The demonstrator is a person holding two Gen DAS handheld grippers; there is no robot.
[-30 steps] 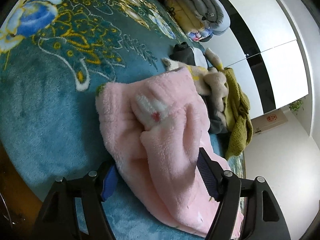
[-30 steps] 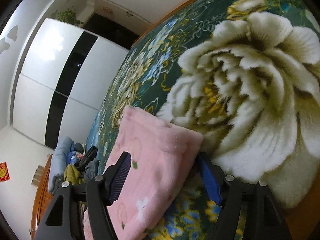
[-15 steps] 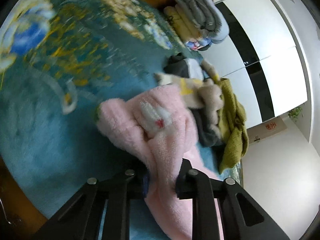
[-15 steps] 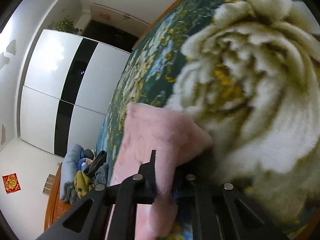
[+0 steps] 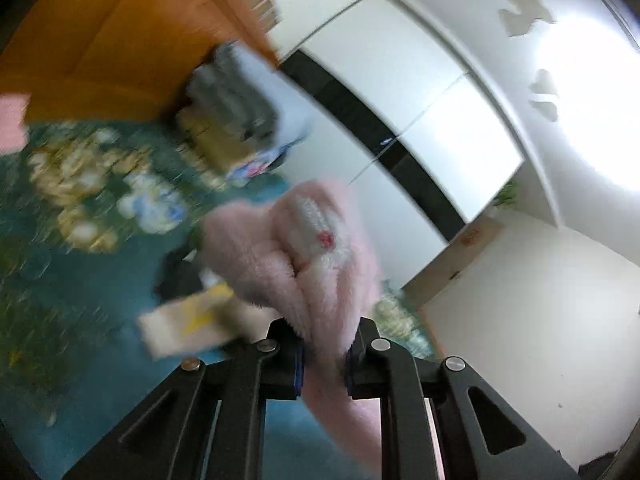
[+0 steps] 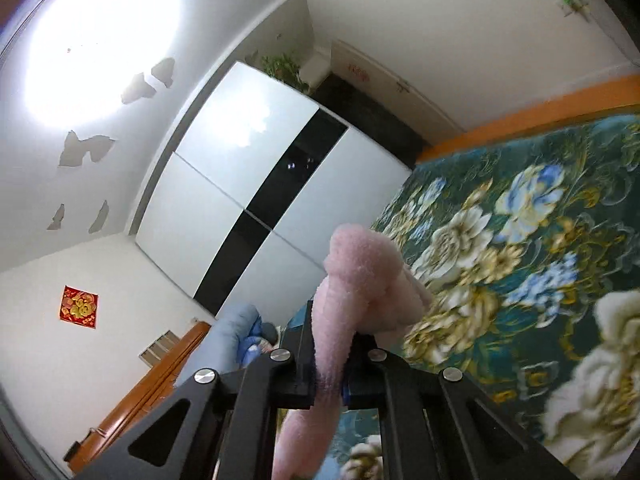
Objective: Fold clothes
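Landmark: pink fleece garment. Left view: pile of loose clothes just beside it on bedspread; folded stack farther, against headboard. Right view: bedspread beyond it bare.

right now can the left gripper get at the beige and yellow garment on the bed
Probably not as things stand: the left gripper is shut on the pink fleece garment, so its jaws are occupied. The beige and yellow garment lies uncovered on the bed, below and left.

I see fluffy pink fleece garment between my matt black plastic jaws; beyond them, a plush floral blanket and glossy wardrobe doors.
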